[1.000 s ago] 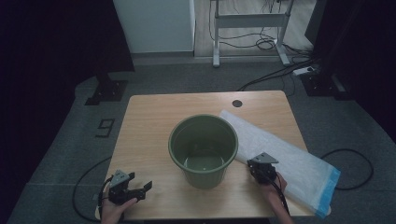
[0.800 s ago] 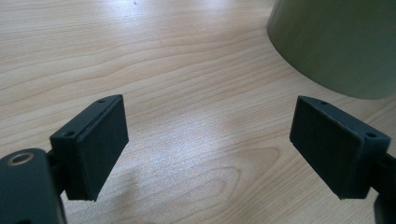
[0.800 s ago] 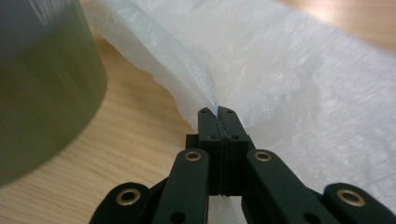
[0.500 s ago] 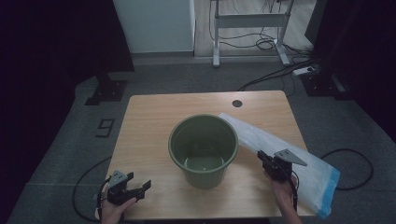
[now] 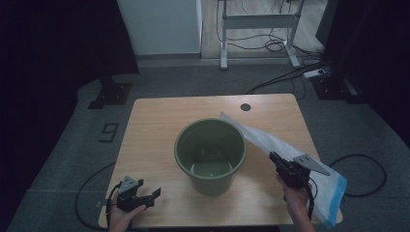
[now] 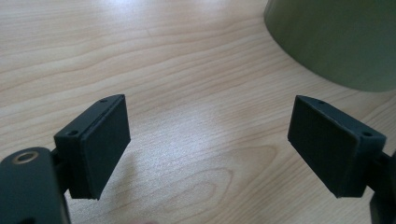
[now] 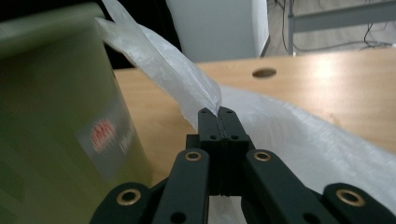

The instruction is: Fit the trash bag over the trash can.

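Right gripper view shows right claw [image 7: 218,113] pinching plastic bag [image 7: 177,74].

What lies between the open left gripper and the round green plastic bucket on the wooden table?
Only bare wooden table lies between the left gripper and the green plastic bucket, as the left gripper view shows.

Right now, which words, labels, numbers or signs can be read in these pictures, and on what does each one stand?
"9": a pale numeral on the grey floor to the left of the table, seen in the high view.
Red and white print on a label on the outside wall of the green bucket, seen in the right gripper view: too blurred to read.
The white plastic bag carries no text that can be read.
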Demonstrator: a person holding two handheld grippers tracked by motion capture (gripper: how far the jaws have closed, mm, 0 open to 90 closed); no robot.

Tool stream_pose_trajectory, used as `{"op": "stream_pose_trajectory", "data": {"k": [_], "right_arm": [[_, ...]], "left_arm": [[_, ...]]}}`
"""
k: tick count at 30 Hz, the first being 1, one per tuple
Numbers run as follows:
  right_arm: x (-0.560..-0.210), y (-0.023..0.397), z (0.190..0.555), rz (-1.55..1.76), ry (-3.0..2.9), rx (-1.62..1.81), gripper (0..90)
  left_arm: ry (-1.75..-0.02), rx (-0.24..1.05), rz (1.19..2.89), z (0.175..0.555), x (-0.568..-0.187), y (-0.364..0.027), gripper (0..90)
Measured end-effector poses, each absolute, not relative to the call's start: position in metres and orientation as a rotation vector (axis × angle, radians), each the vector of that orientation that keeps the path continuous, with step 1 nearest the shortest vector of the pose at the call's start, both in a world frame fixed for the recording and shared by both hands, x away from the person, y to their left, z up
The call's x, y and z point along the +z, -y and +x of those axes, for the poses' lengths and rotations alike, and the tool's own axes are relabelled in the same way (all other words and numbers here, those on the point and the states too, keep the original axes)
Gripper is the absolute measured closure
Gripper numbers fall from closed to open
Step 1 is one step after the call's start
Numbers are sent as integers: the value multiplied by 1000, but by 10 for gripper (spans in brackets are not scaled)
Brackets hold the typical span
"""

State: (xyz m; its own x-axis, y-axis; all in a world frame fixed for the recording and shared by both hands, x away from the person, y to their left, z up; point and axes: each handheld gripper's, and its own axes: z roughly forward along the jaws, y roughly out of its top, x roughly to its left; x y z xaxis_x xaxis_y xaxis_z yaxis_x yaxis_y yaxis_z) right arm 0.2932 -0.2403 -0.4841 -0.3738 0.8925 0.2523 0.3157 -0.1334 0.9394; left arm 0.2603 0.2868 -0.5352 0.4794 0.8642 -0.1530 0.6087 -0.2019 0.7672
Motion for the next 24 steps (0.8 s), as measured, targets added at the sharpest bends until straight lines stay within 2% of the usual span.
{"op": "stream_pose_trajectory", "data": {"k": [11,24], "right_arm": [[-413,241,284,1274,-1534,1571,891],[-358,249,277,1210,-1451,1628,890]], "left_arm": [[-1239,382,1857,258,-532,-295,130],[-1242,392,1863,258,-533,-294,135]]}}
